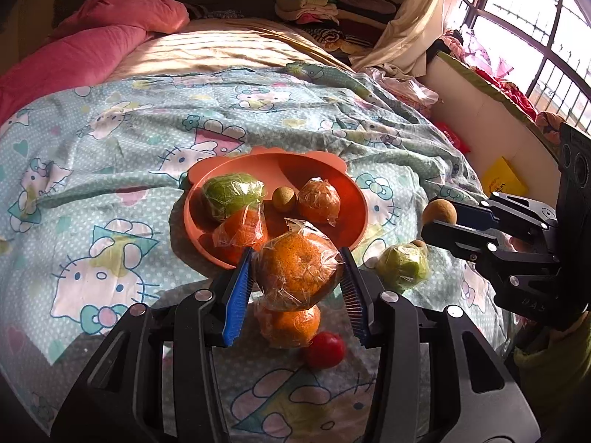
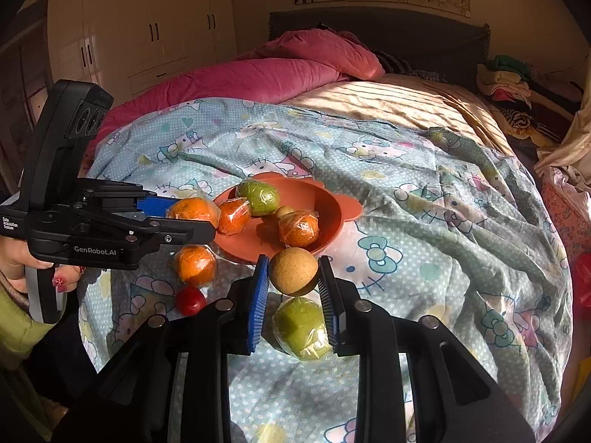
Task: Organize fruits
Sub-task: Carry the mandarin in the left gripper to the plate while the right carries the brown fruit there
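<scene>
The bed's cartoon-cat sheet (image 1: 110, 155) is my whole work surface, soft and wrinkled, so anything round set on it can roll. On it sits the orange plate (image 1: 351, 199), at twelve o'clock from my left gripper (image 1: 297, 277) and at eleven from my right gripper (image 2: 293, 277). It already carries a wrapped green fruit (image 1: 231, 193), two wrapped oranges and one small brown fruit.

My left tool is clamped on a large wrapped orange (image 1: 297, 271), blue pads on its two sides, lifted clear of the sheet just short of the plate's near rim. I judge it the heaviest piece here; the loose film is slick and can slide over the peel, so I want the pads across the widest part, pressing fruit rather than bunched plastic.

Loose on the sheet are another wrapped orange (image 1: 290, 326) at six o'clock under that grip, and a wrapped green fruit (image 2: 301, 328) at six below my right tool.

My right tool pinches a bare brown round fruit (image 2: 293, 271) at its middle; it looks light, firm and matte, so an easy hold.

Smallest, a red fruit (image 1: 325, 349) lies at five o'clock from my left gripper; it looks smooth and probably needs a gentle squeeze.
</scene>
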